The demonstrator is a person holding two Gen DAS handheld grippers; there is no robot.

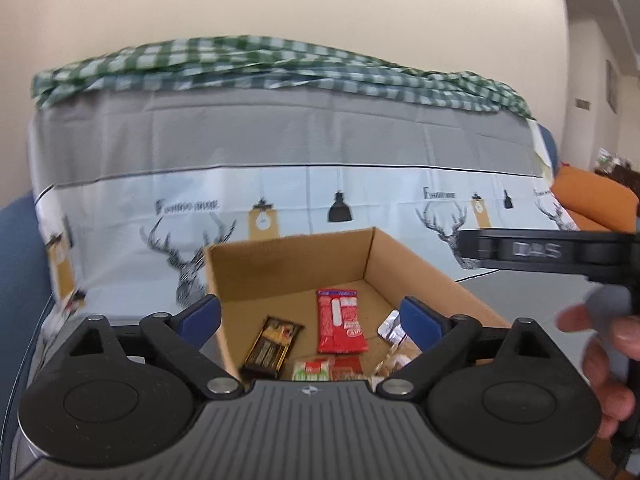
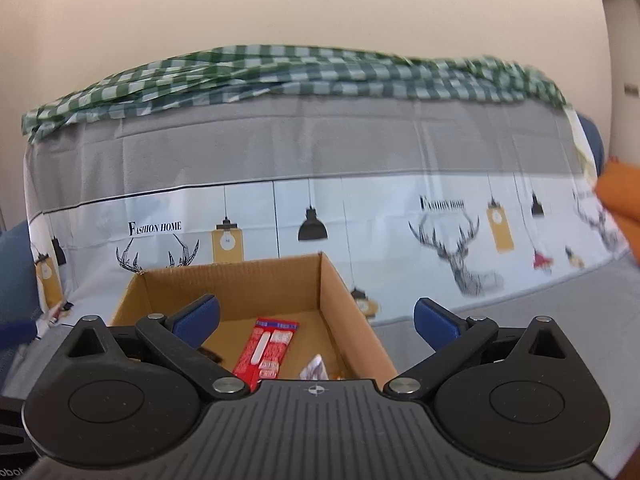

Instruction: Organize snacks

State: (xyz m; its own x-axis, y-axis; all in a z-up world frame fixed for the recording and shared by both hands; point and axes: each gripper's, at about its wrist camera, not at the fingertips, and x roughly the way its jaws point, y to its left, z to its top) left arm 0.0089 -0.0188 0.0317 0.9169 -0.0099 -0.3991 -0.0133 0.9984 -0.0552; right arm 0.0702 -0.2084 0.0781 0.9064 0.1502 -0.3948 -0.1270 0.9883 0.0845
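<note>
An open cardboard box sits on a covered sofa seat and holds several snacks. Inside lie a red packet, a dark brown and gold bar, a silver wrapper, and small green and red packs at the near edge. My left gripper is open above the box's near side, nothing between its blue pads. My right gripper is also open, straddling the box's right wall, holding nothing. The right gripper's black body and a hand show at the right of the left wrist view.
The sofa is draped in a grey and white cover printed with deer and lamps. A green checked cloth lies along its back. An orange cushion sits at the right. A plain wall rises behind.
</note>
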